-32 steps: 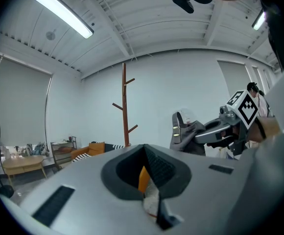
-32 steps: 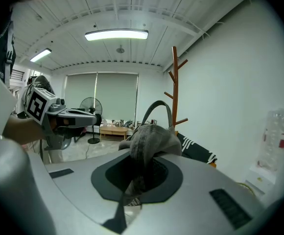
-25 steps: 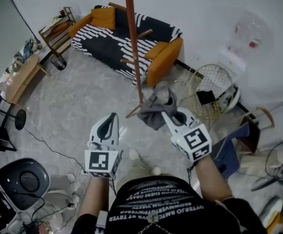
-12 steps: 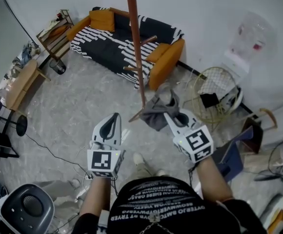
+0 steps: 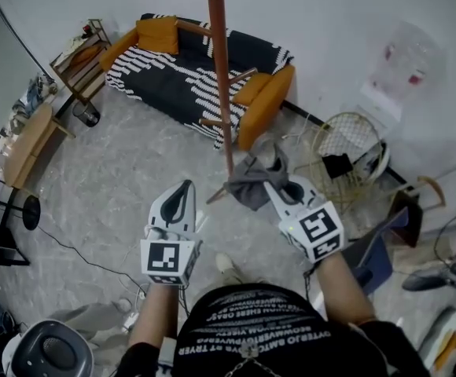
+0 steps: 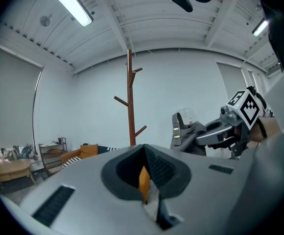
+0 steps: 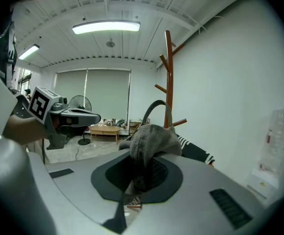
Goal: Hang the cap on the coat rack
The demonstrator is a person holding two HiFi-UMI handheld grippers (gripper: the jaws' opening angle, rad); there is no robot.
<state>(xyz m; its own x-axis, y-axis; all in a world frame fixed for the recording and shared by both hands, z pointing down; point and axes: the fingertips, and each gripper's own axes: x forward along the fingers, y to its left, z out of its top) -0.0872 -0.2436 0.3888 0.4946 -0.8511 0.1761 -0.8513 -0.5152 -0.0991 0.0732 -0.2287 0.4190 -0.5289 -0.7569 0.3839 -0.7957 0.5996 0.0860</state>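
The brown wooden coat rack [image 5: 222, 77] stands on the floor ahead of me, in front of the sofa; its pegs branch off both sides [image 6: 130, 106] [image 7: 169, 67]. The grey cap [image 5: 254, 177] hangs crumpled from my right gripper [image 5: 273, 184], which is shut on its fabric [image 7: 151, 140], the strap loop sticking up. The cap sits just right of the pole's lower part in the head view, apart from any peg. My left gripper [image 5: 184, 187] is level with it on the left, jaws shut and holding nothing [image 6: 144, 180]. The cap [image 6: 188, 133] also shows in the left gripper view.
A striped black-and-white sofa with orange cushions [image 5: 185, 69] stands behind the rack. At the right are a round wire frame [image 5: 342, 151] and a water dispenser [image 5: 405, 61]. A wooden shelf [image 5: 82, 49], a low table [image 5: 23, 136] and a black stool [image 5: 25, 210] line the left. Cables cross the floor.
The whole scene has slid down and left in the head view; the floor fan at lower left has nearly left the frame. Both grippers keep their pose, the cap still held.
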